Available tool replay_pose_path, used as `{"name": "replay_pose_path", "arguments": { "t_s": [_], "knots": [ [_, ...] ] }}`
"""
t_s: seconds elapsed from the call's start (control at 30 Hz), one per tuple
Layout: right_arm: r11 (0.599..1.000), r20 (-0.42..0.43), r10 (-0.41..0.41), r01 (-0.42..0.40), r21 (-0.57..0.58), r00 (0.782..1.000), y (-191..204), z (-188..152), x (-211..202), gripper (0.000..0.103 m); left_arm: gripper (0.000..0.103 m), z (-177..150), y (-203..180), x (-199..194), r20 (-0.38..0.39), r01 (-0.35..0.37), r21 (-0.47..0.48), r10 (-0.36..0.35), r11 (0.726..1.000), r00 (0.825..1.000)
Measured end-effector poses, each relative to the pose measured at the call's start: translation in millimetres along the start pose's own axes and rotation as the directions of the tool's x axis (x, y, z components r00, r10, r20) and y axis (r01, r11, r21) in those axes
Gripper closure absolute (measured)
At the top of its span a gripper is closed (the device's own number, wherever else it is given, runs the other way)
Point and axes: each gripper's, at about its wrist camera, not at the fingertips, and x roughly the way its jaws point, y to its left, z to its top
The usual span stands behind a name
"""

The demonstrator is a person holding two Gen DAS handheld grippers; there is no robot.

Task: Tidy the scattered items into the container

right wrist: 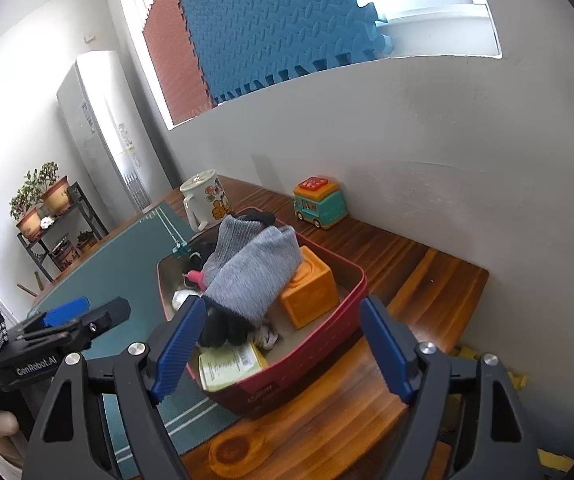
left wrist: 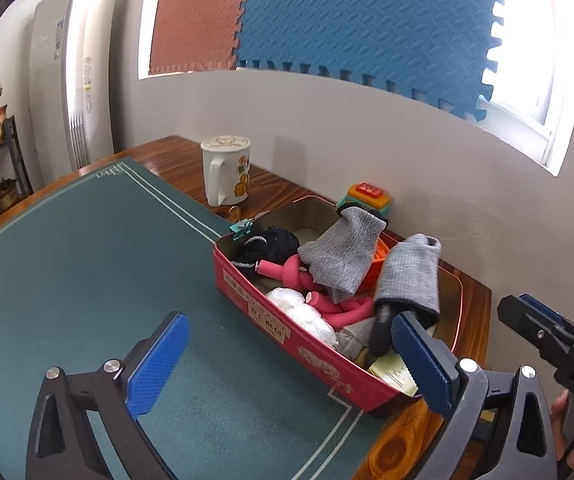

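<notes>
A red tin box [left wrist: 287,340] [right wrist: 319,344] stands on the table, partly on the green mat [left wrist: 87,280]. In it lie two grey socks [left wrist: 343,256] [right wrist: 255,276], a pink foam curler [left wrist: 299,276], a black sock [left wrist: 271,240], a white plastic wad [left wrist: 303,312], an orange cube [right wrist: 311,292] and a yellow-green packet [right wrist: 227,368]. My left gripper [left wrist: 291,364] is open and empty, near the box's front wall. My right gripper [right wrist: 283,348] is open and empty over the box's near end.
A white cartoon mug [left wrist: 227,172] [right wrist: 207,200] stands behind the box. A teal and orange toy bus [right wrist: 319,204] [left wrist: 367,196] sits by the wall. A teal clip [left wrist: 243,228] lies at the box's far corner. The wooden table edge [right wrist: 467,320] is to the right.
</notes>
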Motion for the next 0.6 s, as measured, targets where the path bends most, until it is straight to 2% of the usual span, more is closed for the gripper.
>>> {"name": "replay_pose_path", "arguments": {
  "t_s": [0.27,0.6],
  "knots": [
    [0.999,-0.004,0.0,0.0,-0.049,1.0,10,-9,-18,0.02,0.001,-3,10,-16,0.014,-0.02,-0.057,0.021,0.998,1.0],
    [0.997,0.007,0.018,-0.018,-0.081,1.0,27,-13,-29,0.018,0.001,-1,9,-35,0.041,-0.039,-0.03,0.04,0.999,0.998]
  ]
}}
